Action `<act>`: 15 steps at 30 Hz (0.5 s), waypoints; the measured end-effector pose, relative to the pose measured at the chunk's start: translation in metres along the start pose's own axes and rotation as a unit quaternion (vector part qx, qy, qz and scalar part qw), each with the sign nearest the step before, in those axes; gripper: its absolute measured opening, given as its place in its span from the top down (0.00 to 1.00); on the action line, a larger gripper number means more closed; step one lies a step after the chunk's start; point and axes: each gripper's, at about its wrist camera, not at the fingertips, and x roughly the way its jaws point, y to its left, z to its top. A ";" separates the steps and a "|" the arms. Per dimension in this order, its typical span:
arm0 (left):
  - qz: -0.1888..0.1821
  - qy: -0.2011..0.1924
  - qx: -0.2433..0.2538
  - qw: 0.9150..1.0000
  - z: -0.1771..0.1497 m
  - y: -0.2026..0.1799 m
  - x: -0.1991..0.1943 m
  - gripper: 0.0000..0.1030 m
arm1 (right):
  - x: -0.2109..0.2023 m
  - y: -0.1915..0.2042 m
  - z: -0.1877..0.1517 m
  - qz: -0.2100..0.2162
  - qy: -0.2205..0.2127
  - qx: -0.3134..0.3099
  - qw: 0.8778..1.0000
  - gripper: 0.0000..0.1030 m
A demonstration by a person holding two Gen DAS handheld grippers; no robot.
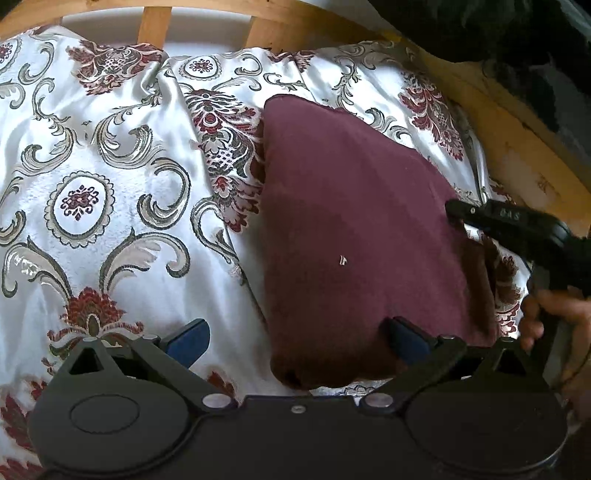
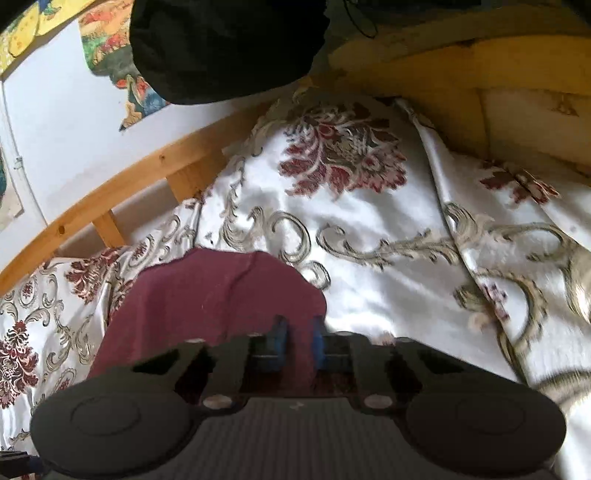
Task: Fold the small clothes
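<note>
A maroon garment (image 1: 354, 236) lies folded on a white patterned bedspread (image 1: 110, 177). My left gripper (image 1: 295, 338) is open, its jaws wide apart at the garment's near corner; the right blue pad rests against the cloth, the left pad over the bedspread. My right gripper (image 2: 298, 341) is shut on the maroon garment (image 2: 207, 295), pinching its edge between the blue pads. The right gripper also shows in the left wrist view (image 1: 517, 225), at the garment's right edge, held by a hand.
A wooden bed frame (image 1: 280, 22) with slats runs along the far side and a wooden board (image 2: 461, 74) on the right. A dark cloth (image 2: 229, 48) hangs over the frame. The bedspread (image 2: 369, 229) has folds and wrinkles.
</note>
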 end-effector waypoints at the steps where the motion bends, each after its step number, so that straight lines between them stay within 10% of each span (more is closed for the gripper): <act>1: 0.000 0.000 0.002 1.000 0.000 0.000 0.000 0.01 | 0.001 0.002 0.001 0.004 -0.005 -0.013 1.000 0.91; 11: 0.000 0.005 0.003 1.000 -0.001 -0.002 0.005 0.01 | 0.006 0.006 0.007 0.006 -0.028 -0.054 0.998 0.91; 15: -0.001 0.006 0.003 1.000 -0.002 -0.002 0.006 0.01 | 0.001 -0.014 0.011 0.004 -0.017 0.006 1.000 0.70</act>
